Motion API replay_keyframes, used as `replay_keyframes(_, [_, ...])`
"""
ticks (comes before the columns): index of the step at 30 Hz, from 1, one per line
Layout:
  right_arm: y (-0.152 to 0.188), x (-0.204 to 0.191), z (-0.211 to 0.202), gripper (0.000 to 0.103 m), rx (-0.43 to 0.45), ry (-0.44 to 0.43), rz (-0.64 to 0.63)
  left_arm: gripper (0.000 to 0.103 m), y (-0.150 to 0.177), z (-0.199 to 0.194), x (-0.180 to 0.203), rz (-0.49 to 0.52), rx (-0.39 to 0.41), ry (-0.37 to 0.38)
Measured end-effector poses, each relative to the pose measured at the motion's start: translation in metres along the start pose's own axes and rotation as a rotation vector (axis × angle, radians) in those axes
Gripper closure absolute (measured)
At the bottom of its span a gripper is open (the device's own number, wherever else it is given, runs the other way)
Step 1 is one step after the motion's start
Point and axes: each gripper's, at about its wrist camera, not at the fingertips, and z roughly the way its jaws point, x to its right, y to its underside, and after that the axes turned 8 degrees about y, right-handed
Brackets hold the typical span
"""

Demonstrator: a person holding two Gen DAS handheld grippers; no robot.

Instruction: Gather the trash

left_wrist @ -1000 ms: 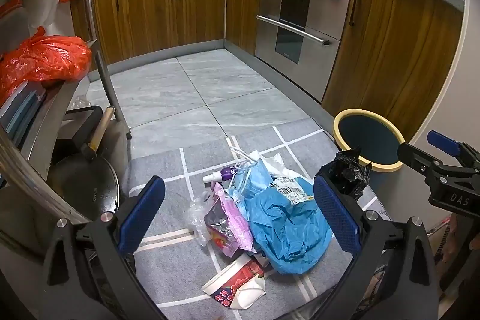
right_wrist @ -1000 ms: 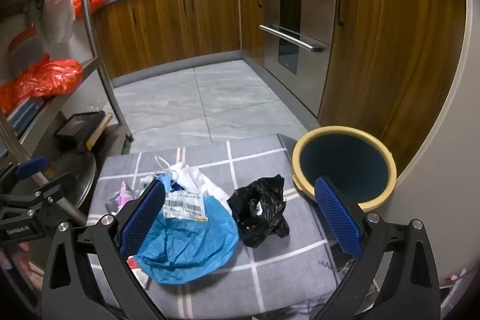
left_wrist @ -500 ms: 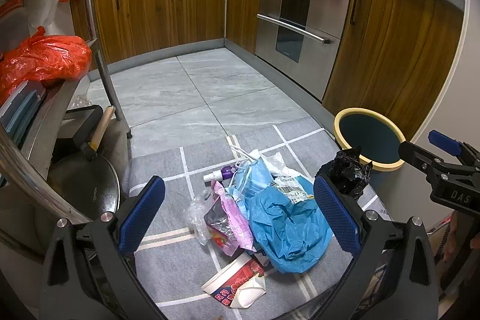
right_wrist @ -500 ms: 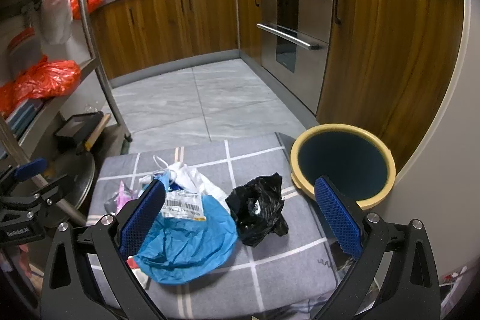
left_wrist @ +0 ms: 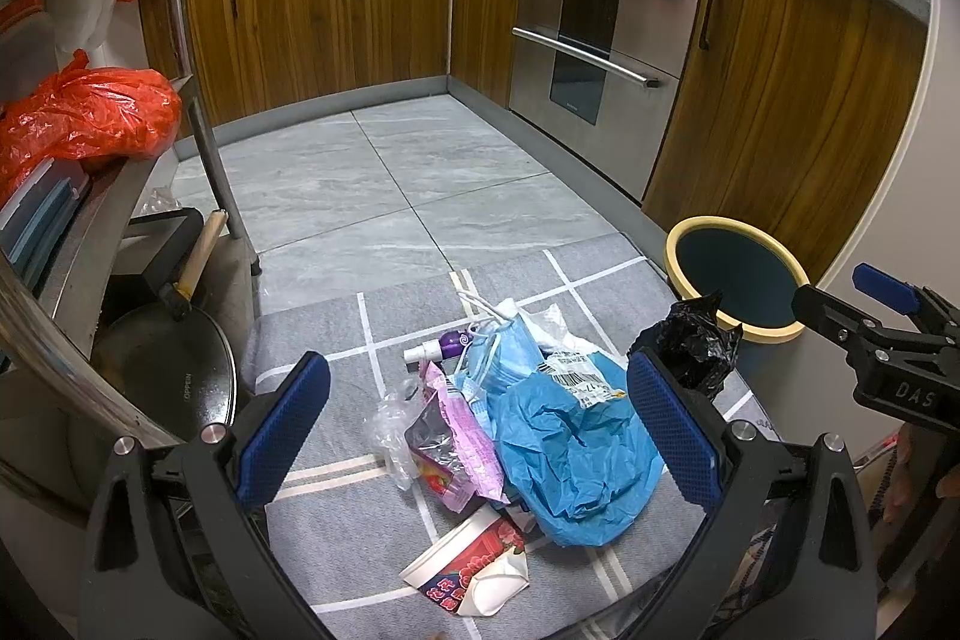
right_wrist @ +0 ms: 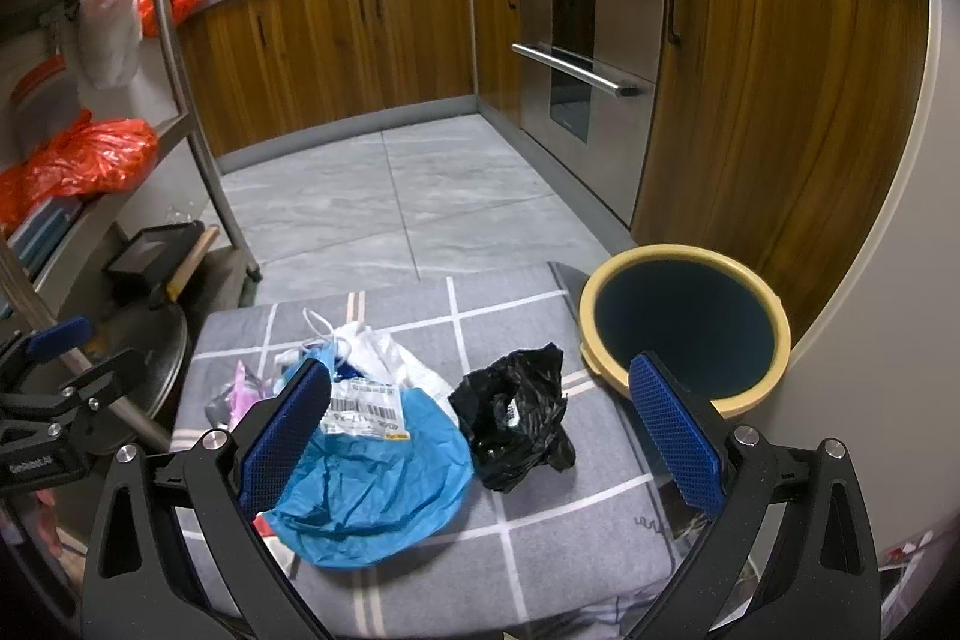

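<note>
The trash lies heaped on a grey checked mat (right_wrist: 540,514): a blue bag (right_wrist: 378,484) touching a black bag (right_wrist: 516,424), just beside the yellow-rimmed bin (right_wrist: 774,388). Only the left wrist view shows the pink wrapper (left_wrist: 462,436), the red-printed paper cup (left_wrist: 468,568) and the small purple bottle (left_wrist: 438,346) behind the blue bag. The left gripper (left_wrist: 477,427) and right gripper (right_wrist: 480,439) both hang above the heap, jaws spread wide, holding and touching nothing.

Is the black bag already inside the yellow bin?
No, the black bag lies on the grey mat, beside the yellow bin.
</note>
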Motion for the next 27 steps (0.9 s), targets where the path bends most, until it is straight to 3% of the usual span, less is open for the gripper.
replay_keyframes(27, [-0.0011, 0.0025, 0.0014, 0.004, -0.003, -0.001, 0.002, 0.006, -0.0025, -0.0001, -0.0019, -0.004, -0.003, 0.001])
